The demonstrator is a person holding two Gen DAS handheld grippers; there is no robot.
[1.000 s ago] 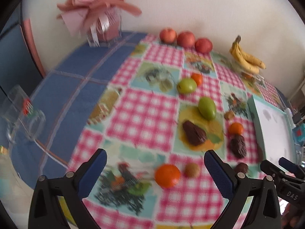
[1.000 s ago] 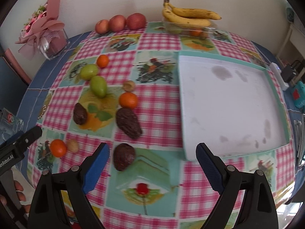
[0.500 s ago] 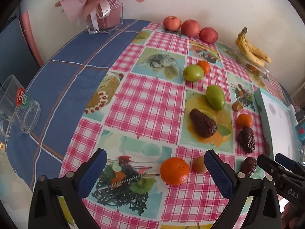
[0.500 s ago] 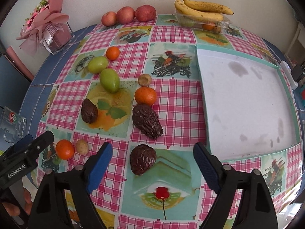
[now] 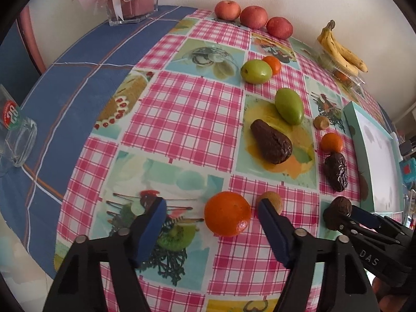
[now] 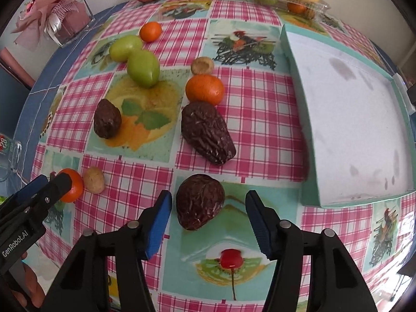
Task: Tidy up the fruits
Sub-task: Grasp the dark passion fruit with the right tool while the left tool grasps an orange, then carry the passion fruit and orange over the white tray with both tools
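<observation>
Both claws hang low over the table, jaws spread wide and gripping nothing. On the left, the left claw (image 5: pixel 210 218) straddles an orange (image 5: pixel 227 213) — the fruit sits between the blue pads, touching neither — with a small brown nut (image 5: pixel 270 200) just beside the right-hand pad. Over on the right, the right claw (image 6: pixel 208 213) frames a dark wrinkled avocado (image 6: pixel 199 200) the same way, a clear gap on either side.

Further up the checked tablecloth (image 6: pixel 260 119) lies a second wrinkled avocado (image 6: pixel 208 132) with another orange (image 6: pixel 205 89) touching its far end, and a third, smaller avocado (image 6: pixel 107 122) rests on a printed yellow patch. Two green fruits (image 6: pixel 143 68) sit side by side beyond it, a small orange (image 6: pixel 150 31) just past them. Three red apples (image 5: pixel 253 17) line the wall, and bananas (image 5: pixel 340 50) lie on a clear plastic box. To the right stands a shallow teal tray (image 6: pixel 293 59) — white inside, with nothing in it.
</observation>
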